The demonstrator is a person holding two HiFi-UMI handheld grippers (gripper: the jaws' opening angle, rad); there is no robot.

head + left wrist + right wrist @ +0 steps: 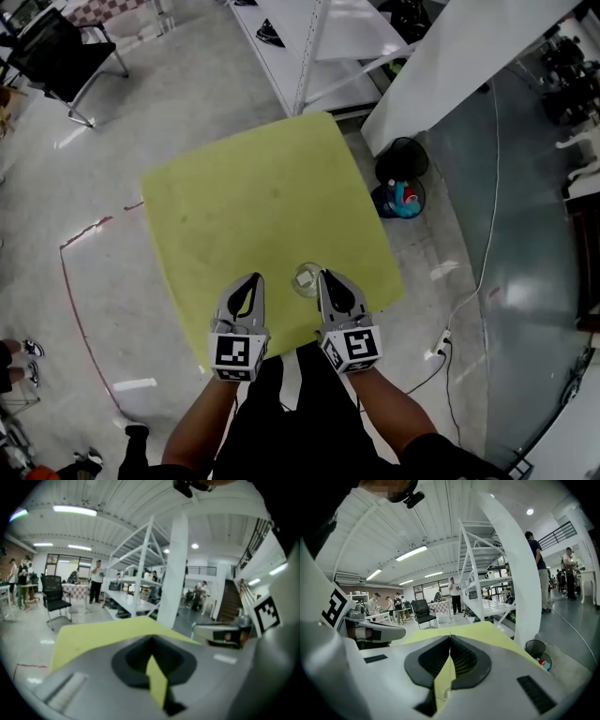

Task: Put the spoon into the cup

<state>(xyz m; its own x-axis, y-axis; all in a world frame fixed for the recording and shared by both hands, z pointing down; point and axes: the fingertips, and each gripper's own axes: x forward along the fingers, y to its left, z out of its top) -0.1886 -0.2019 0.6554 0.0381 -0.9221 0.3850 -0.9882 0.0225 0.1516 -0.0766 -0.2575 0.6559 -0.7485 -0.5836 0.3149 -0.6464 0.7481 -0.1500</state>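
Observation:
A small clear glass cup (306, 279) stands near the front edge of the yellow-green table (253, 206), between my two grippers. No spoon shows clearly in any view, and I cannot tell whether one lies in the cup. The left gripper (253, 278) hovers just left of the cup, with its jaws together and nothing between them. The right gripper (323, 275) sits right beside the cup's right rim, also shut and empty. In the left gripper view the jaws (150, 640) meet over the tabletop. The right gripper view shows the same for its jaws (450, 637).
A white metal shelf rack (309, 47) stands beyond the table's far edge. A black wire bin (403, 159) and a blue bucket (401, 199) sit on the floor to the right. A black chair (56, 52) is far left. A white cable (483, 262) trails along the right.

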